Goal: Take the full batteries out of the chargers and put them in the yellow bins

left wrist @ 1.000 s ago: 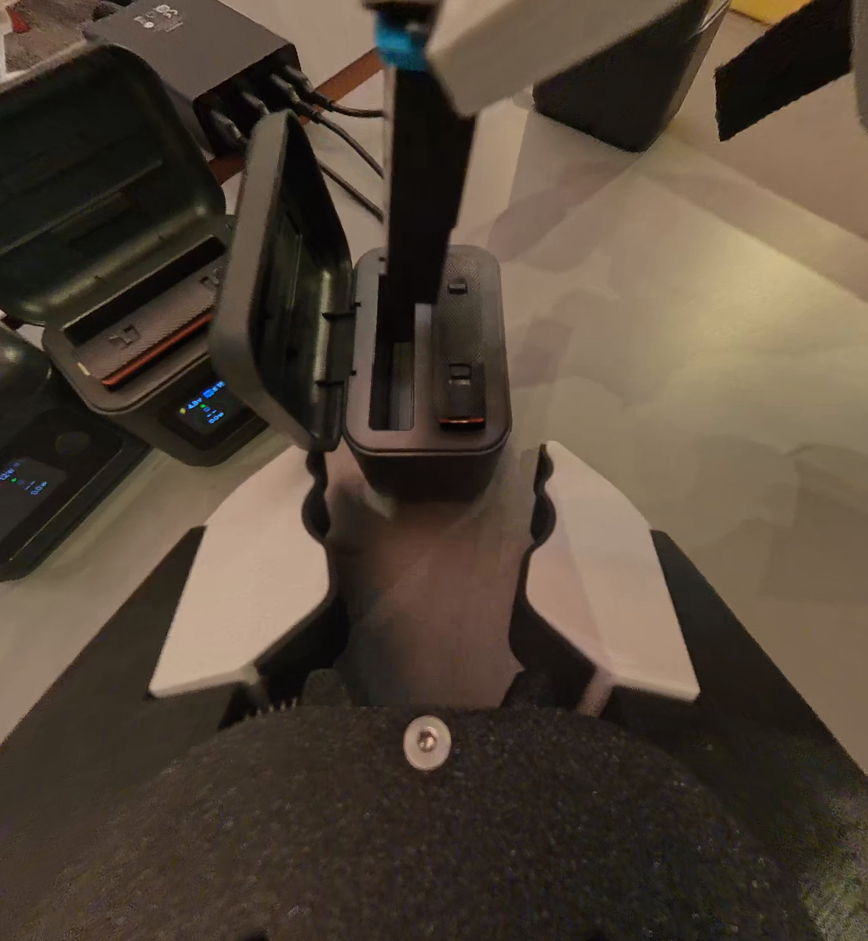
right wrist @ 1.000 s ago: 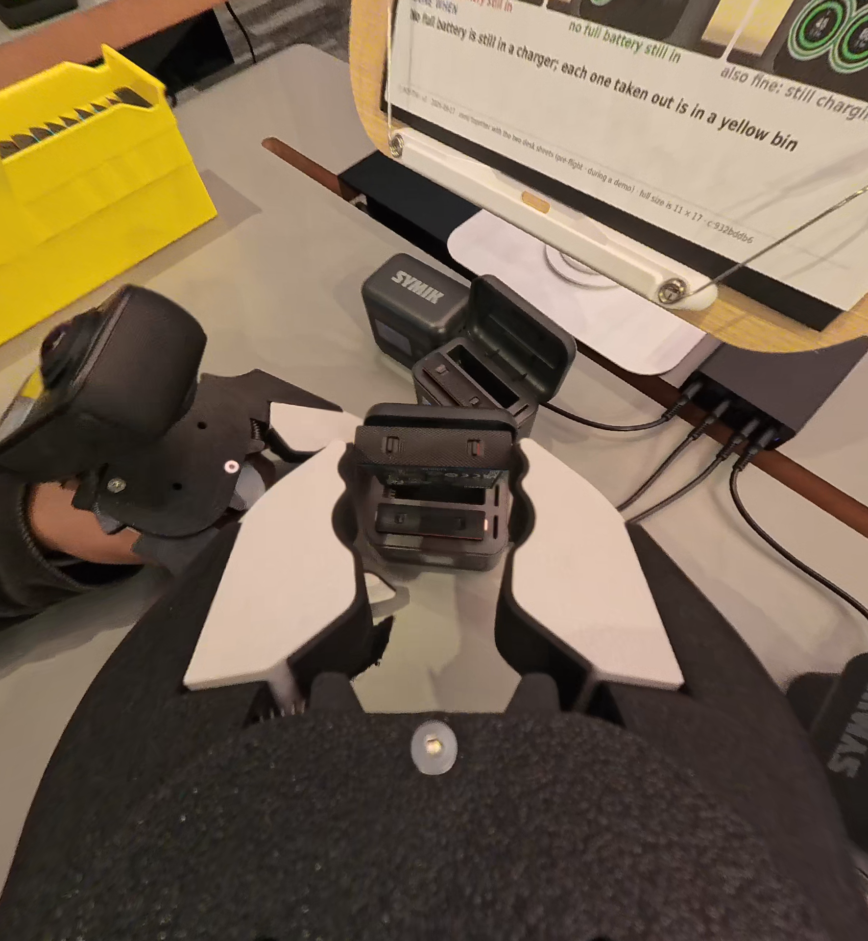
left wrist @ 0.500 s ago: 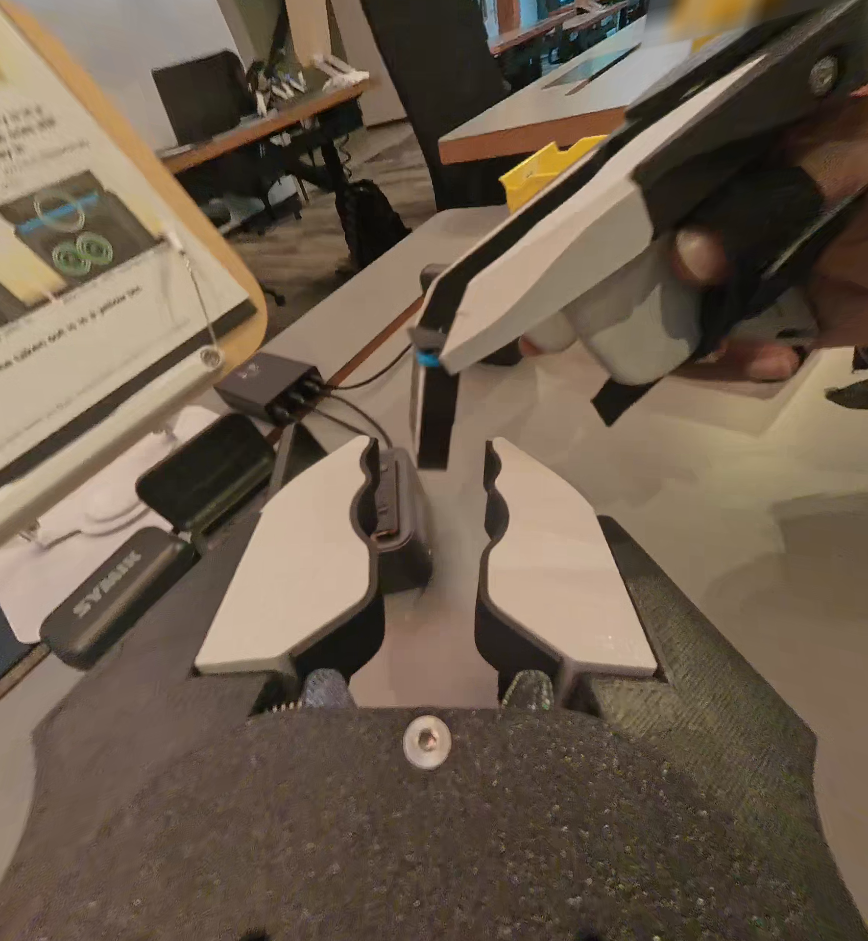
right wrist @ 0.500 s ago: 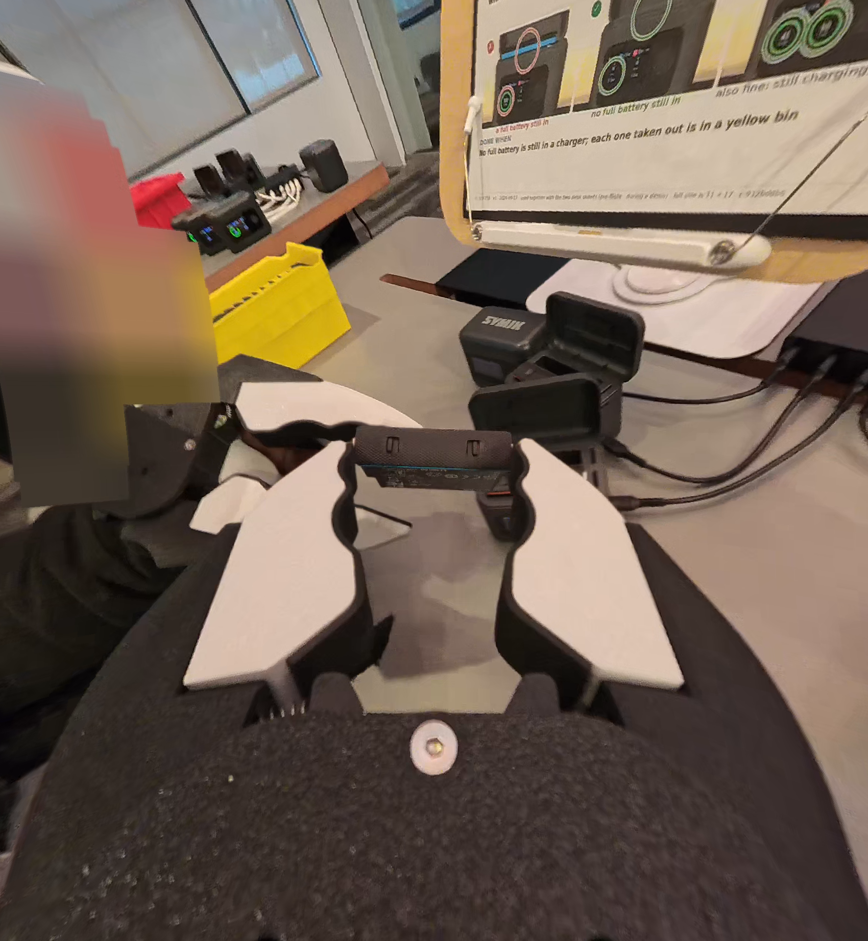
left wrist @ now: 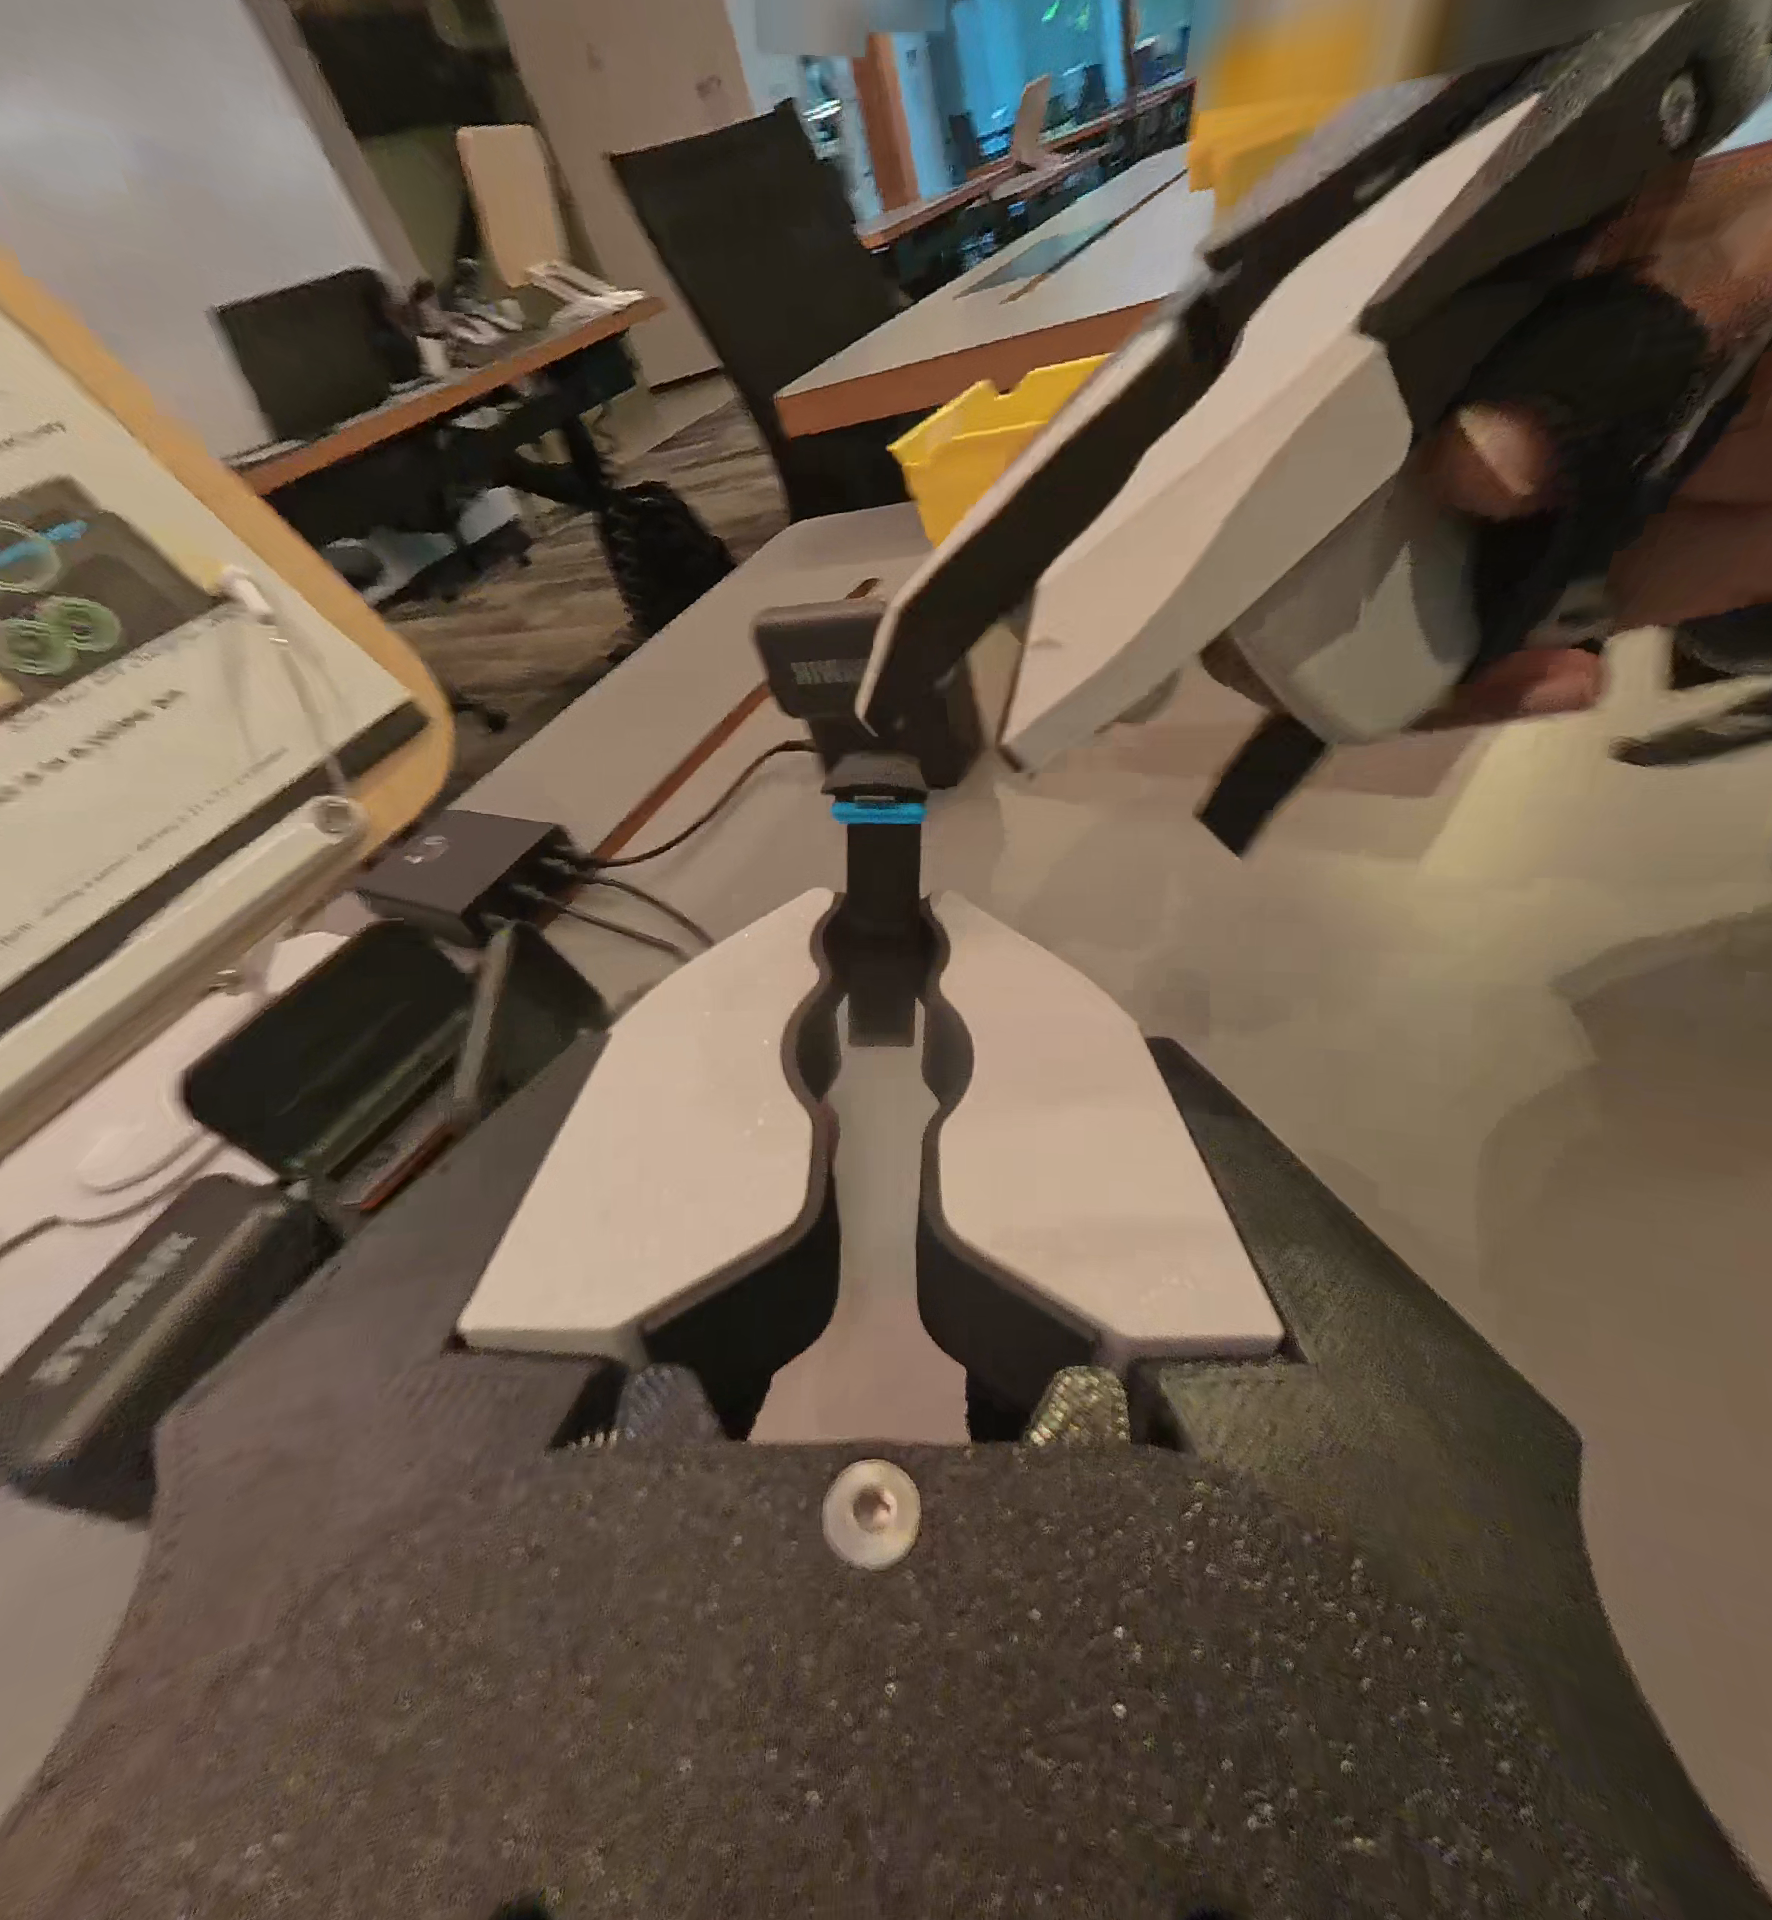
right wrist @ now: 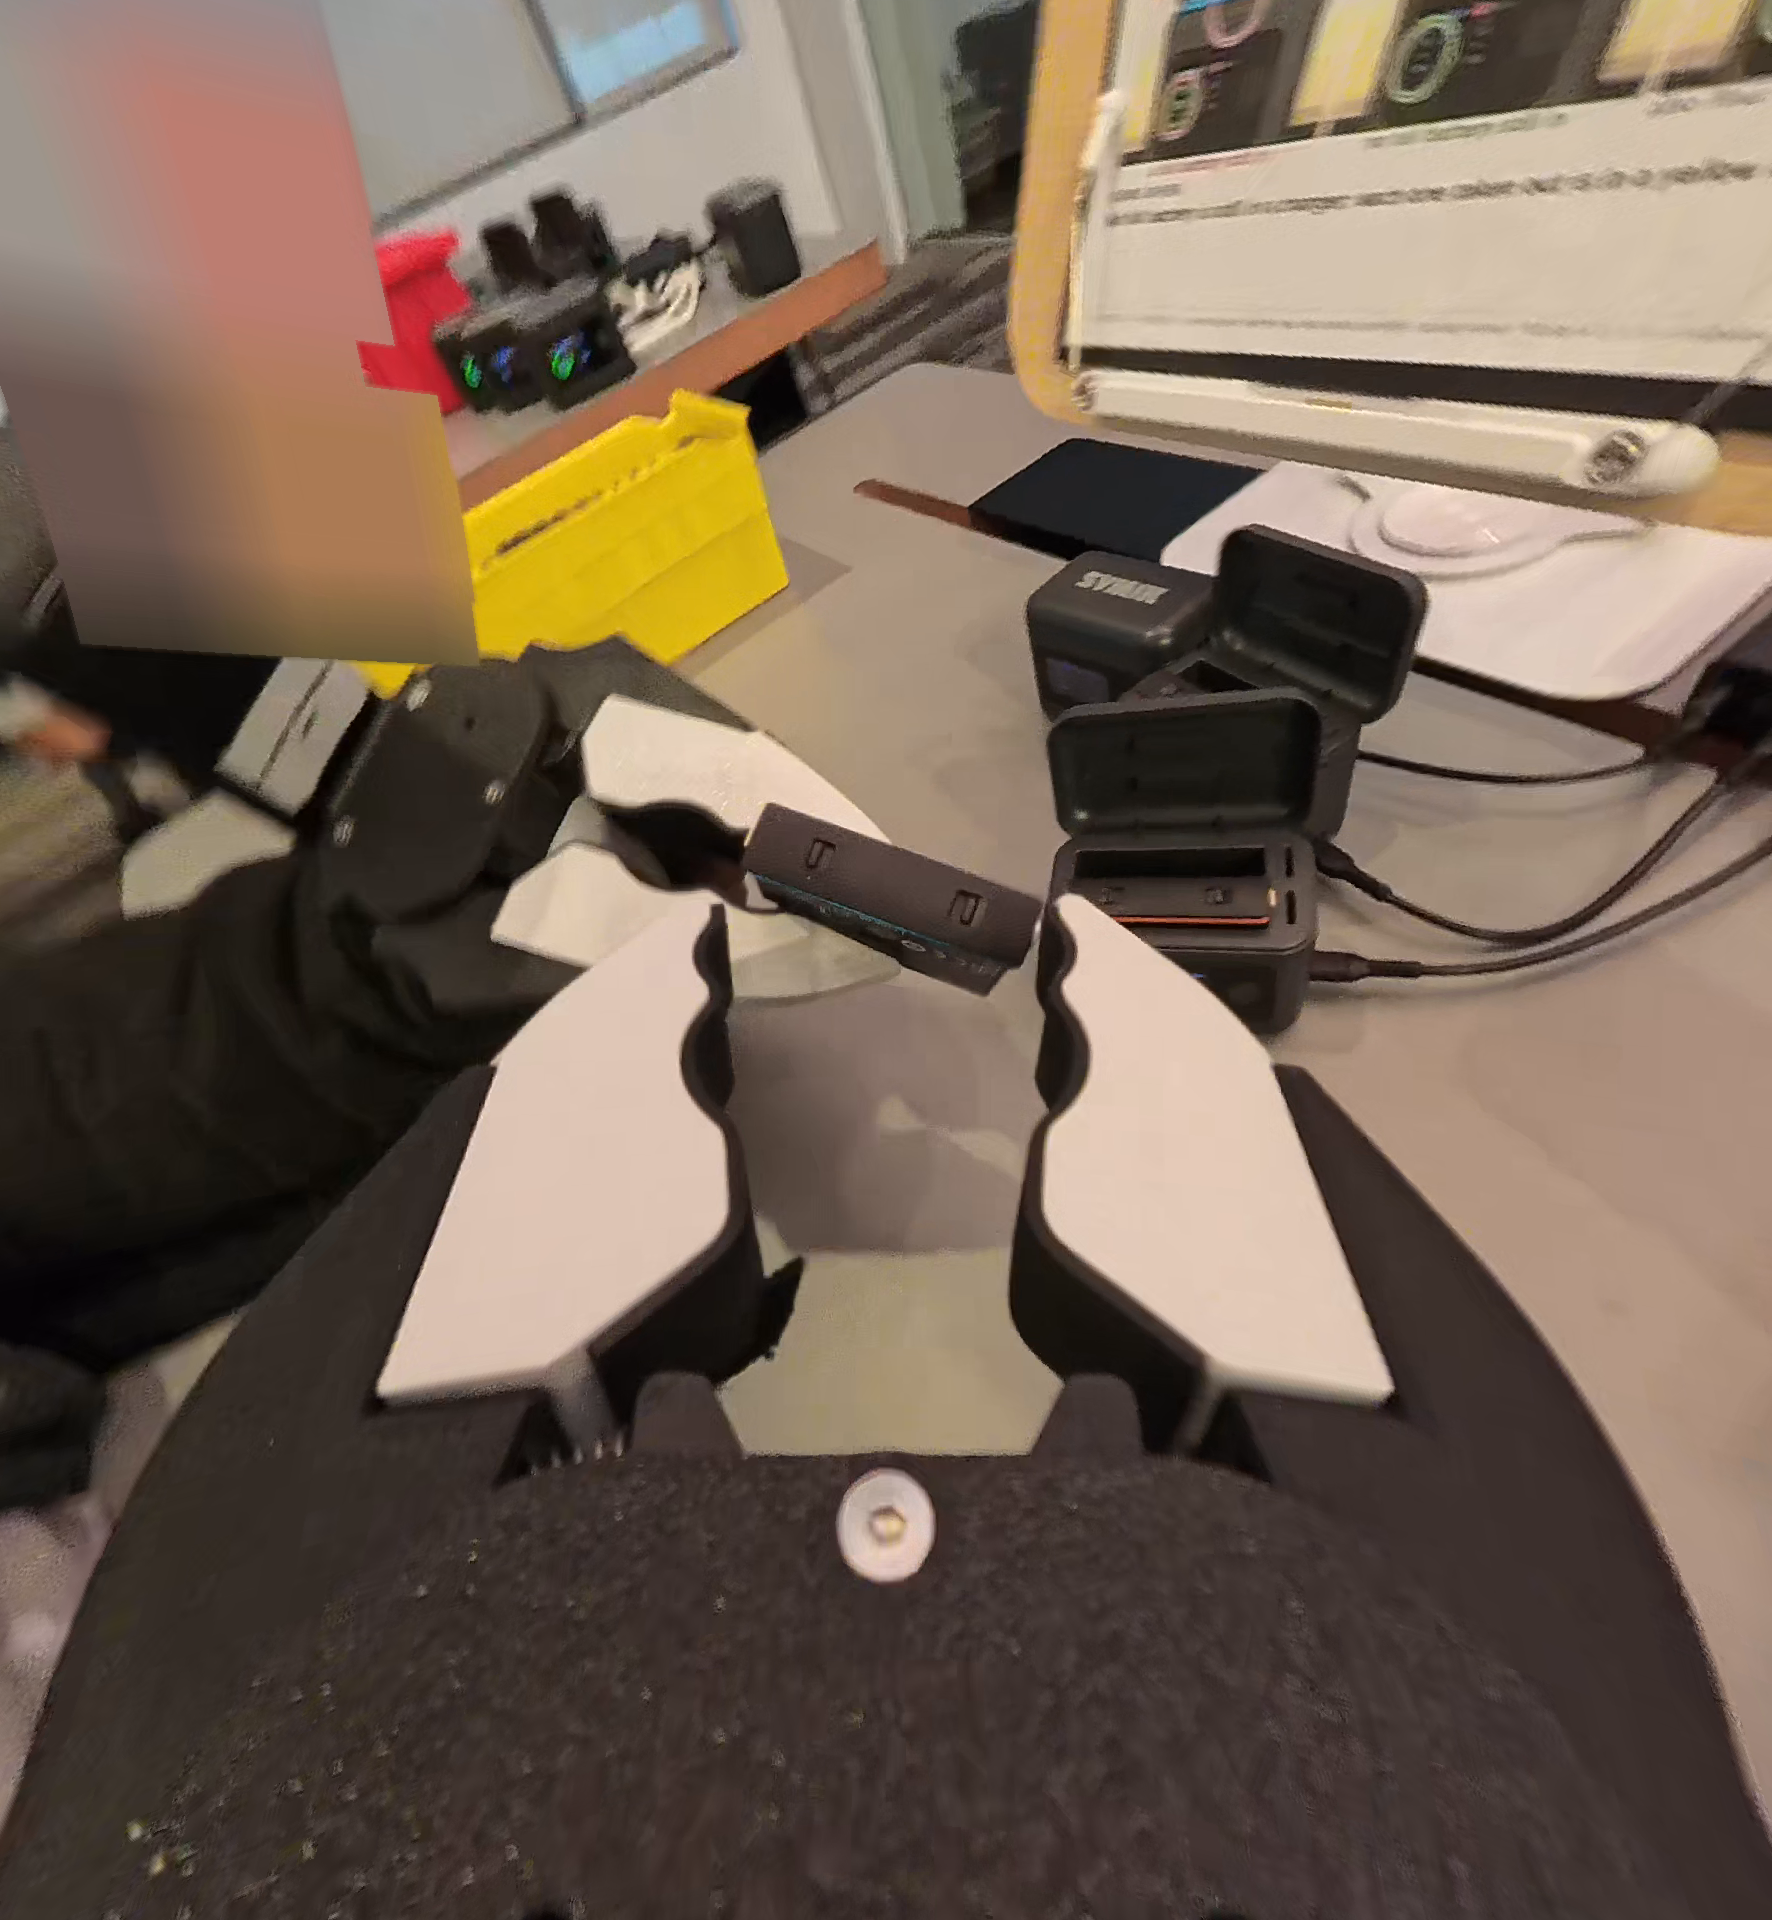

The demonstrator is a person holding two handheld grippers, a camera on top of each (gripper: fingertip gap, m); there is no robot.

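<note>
1. Battery (left wrist: 878,914) sits pinched in the left tongs (left wrist: 878,951): narrow gap, fingertips clamped on its lower part, blue-banded end pointing away from the wrist.
2. From the right wrist view, same battery (right wrist: 887,914) juts out of the left tongs (right wrist: 653,842) toward the right side, long axis nearly level, slightly tilted down at the far end.
3. Right tongs (right wrist: 877,935) are spread wide and hold nothing. The battery's free end lies just past the right fingertip; contact there can't be confirmed.
4. Key relation: yellow bin (right wrist: 622,540) is on the left side of the bench (right wrist: 1484,1195), behind the left tongs. Left hand is nearer and already carries the load, so my read is that the drop falls to the left.
5. A second yellow bin (left wrist: 986,447) shows farther off in the left wrist view, beyond the bench edge region; which one is intended is unclear.
6. Open charger (right wrist: 1188,862) stands just right of the battery tip, lid up, one slot empty, one with an orange-edged pack still seated. More chargers (right wrist: 1308,634) sit behind it, cables running right.
7. Room: open bench between tongs and bin. Swing the battery left, away from the raised lids.
</note>
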